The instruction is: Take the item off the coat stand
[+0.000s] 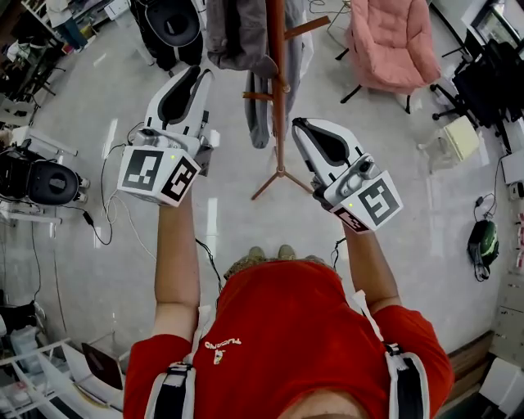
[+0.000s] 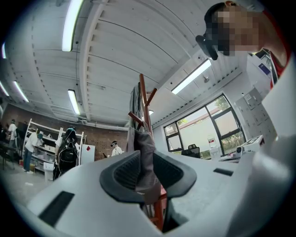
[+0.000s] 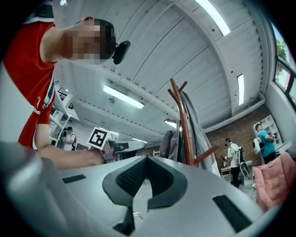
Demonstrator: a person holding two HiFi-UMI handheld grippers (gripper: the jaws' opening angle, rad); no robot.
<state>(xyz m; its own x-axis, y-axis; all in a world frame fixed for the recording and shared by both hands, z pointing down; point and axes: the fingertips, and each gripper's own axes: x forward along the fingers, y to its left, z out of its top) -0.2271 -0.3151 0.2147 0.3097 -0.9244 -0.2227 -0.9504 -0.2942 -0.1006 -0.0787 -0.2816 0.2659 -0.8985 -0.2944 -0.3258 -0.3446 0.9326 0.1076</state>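
Observation:
The reddish-brown coat stand (image 1: 278, 98) rises straight ahead of me with grey garments hanging from its pegs. My left gripper (image 1: 199, 75) reaches up to the darker grey garment (image 1: 237, 37). In the left gripper view a fold of that grey cloth (image 2: 144, 139) hangs down between the jaws of my left gripper (image 2: 146, 156). The ribbed pads (image 2: 126, 173) show on both sides of the cloth, so the jaws stand open around it. My right gripper (image 1: 300, 124) is lower, just right of the pole, shut on nothing (image 3: 147, 159). The stand (image 3: 182, 125) is beyond it.
The stand's spread feet (image 1: 282, 176) rest on the pale floor. A pink padded chair (image 1: 393, 41) stands at the back right, a black bag (image 1: 172, 24) at the back left, and black gear with cables (image 1: 45, 180) at the left. People stand far off (image 3: 233, 152).

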